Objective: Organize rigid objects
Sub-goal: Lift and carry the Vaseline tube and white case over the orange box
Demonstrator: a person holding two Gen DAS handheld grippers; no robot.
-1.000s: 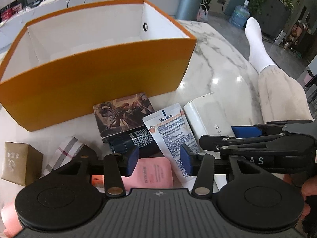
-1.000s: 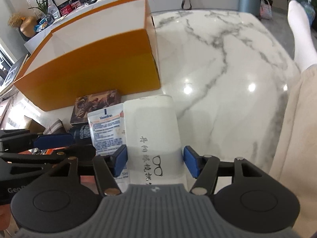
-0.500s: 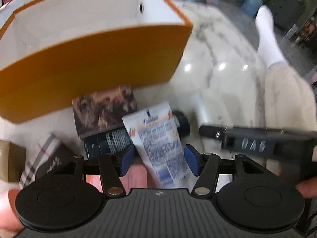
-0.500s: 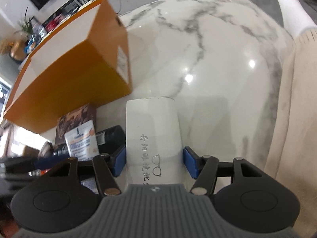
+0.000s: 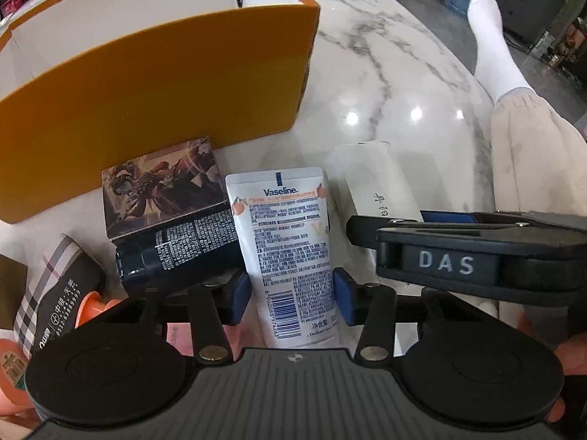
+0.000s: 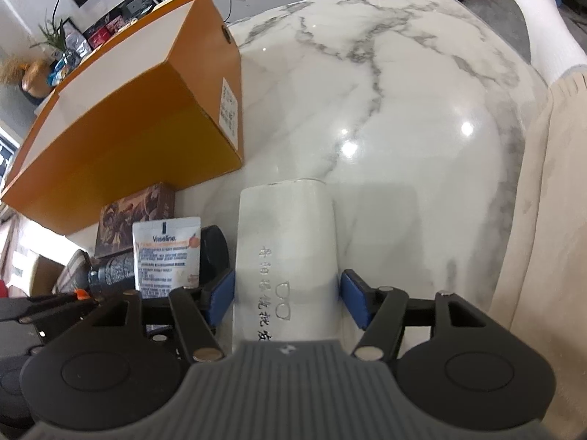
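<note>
Marble table point(image 6: 403, 117) lies bare to the right of the white glasses case point(image 6: 286, 242), out to its curved edge by the person's leg point(image 6: 550, 220); leftward the orange box point(image 5: 154, 84) walls off the cluttered side. Left gripper point(image 5: 291, 299) now straddles the Vaseline tube point(image 5: 284, 242), jaws just narrowed, pads beside its edges, whereas a second ago it hung over a pink item. Right gripper point(image 6: 286, 299) straddles the case, pads not quite touching.

Both grippers tilt steeply down, side by side. The left gripper point(image 5: 291, 295), just narrowed, and right gripper point(image 6: 286, 299) stand part-open.
</note>
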